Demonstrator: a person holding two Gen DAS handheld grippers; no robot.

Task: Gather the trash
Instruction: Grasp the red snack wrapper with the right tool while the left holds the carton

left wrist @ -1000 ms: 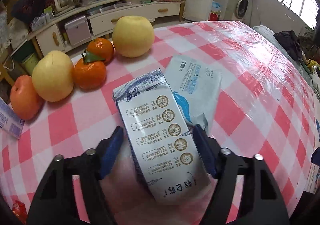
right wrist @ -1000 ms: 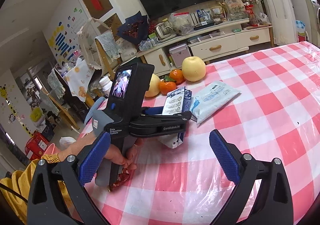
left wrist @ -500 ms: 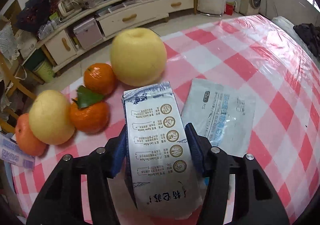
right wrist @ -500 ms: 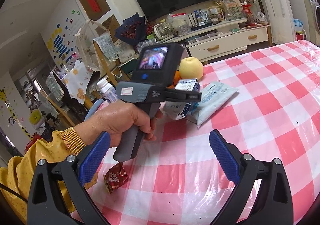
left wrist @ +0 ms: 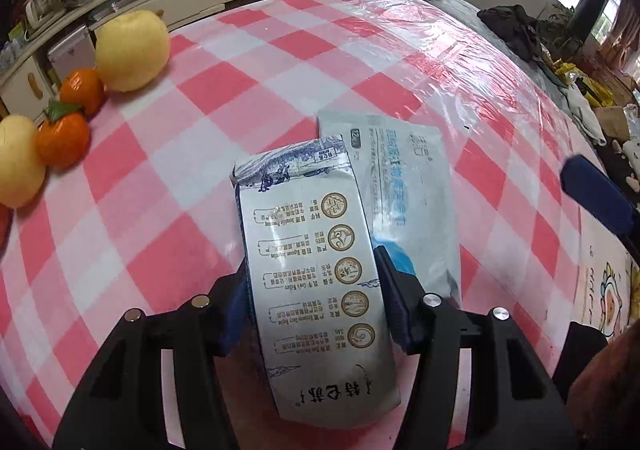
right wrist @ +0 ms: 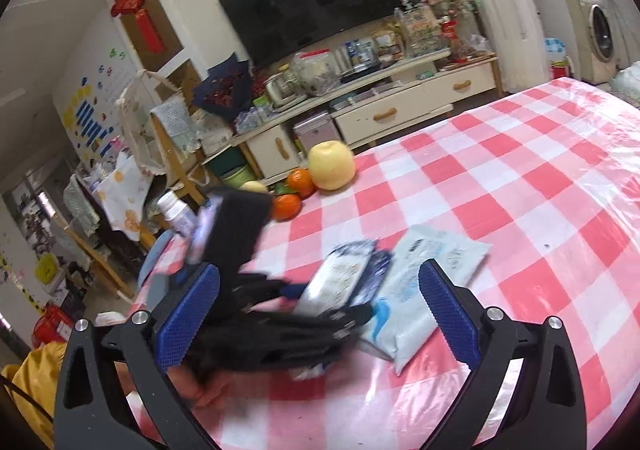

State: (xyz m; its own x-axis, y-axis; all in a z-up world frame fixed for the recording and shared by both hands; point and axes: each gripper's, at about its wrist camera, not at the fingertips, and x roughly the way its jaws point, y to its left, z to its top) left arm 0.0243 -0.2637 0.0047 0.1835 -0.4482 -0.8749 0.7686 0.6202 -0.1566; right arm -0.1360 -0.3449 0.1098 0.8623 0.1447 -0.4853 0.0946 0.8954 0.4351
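Note:
My left gripper (left wrist: 312, 298) is shut on a white and blue milk carton (left wrist: 316, 274), held above the checked table. The carton also shows, blurred, in the right wrist view (right wrist: 340, 282), gripped by the left gripper (right wrist: 352, 306). A pale blue wet-wipe pack (left wrist: 408, 202) lies flat on the table just right of the carton, and appears in the right wrist view (right wrist: 424, 282). My right gripper (right wrist: 320, 314) is open and empty, just in front of the left tool and the pack.
A red-and-white checked tablecloth (left wrist: 240, 98) covers the table. A pale apple (left wrist: 132, 50), two tangerines (left wrist: 64, 134) and another pale fruit (left wrist: 16, 162) sit at the far left edge. A TV cabinet (right wrist: 400, 106) and cluttered chairs stand beyond the table.
My left gripper closed on the carton, lifted it and swung right, away from the fruit. My right gripper moved in closer to the left tool and the wet-wipe pack.

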